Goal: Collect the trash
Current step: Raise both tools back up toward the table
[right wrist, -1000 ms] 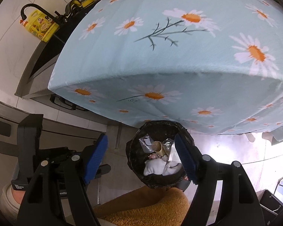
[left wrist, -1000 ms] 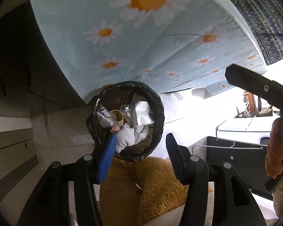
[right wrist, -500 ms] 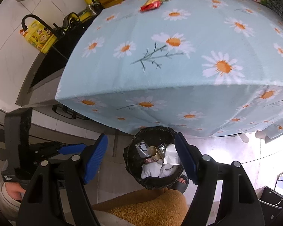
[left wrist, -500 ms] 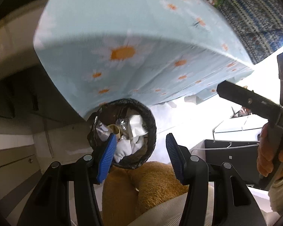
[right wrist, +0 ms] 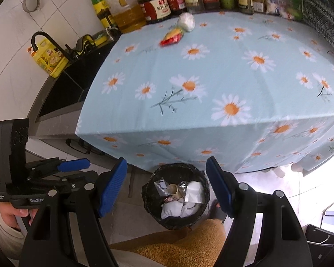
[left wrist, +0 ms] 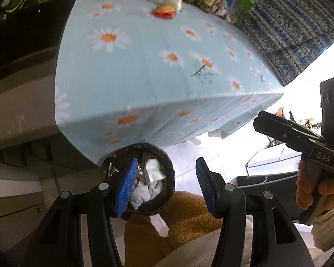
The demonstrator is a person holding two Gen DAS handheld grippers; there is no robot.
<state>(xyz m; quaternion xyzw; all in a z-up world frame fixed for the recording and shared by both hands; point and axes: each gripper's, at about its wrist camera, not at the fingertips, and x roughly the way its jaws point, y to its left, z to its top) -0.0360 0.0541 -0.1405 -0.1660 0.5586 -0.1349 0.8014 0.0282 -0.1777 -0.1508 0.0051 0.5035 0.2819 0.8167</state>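
Note:
A black-lined trash bin [right wrist: 176, 194] stands on the floor below the table's near edge, holding white tissues and wrappers; it also shows in the left wrist view [left wrist: 154, 179]. A red and yellow wrapper [right wrist: 172, 38] and a white crumpled wad [right wrist: 186, 21] lie at the far side of the daisy tablecloth [right wrist: 211, 77], also seen in the left wrist view as the wrapper [left wrist: 165, 13]. My left gripper [left wrist: 164, 187] is open and empty above the bin. My right gripper [right wrist: 167, 189] is open and empty, also above the bin.
Sauce bottles and jars [right wrist: 167, 2] line the table's back edge. A sink with a black tap [right wrist: 49, 42] and a yellow bottle [right wrist: 47, 61] lies left of the table. A patterned cloth [left wrist: 289, 29] hangs at the right. The person's orange-brown legs [right wrist: 178, 244] are below.
Both grippers have tilted and lifted up from the bin, so the table top, the wrapper and the bottles have come into view. Both stay open.

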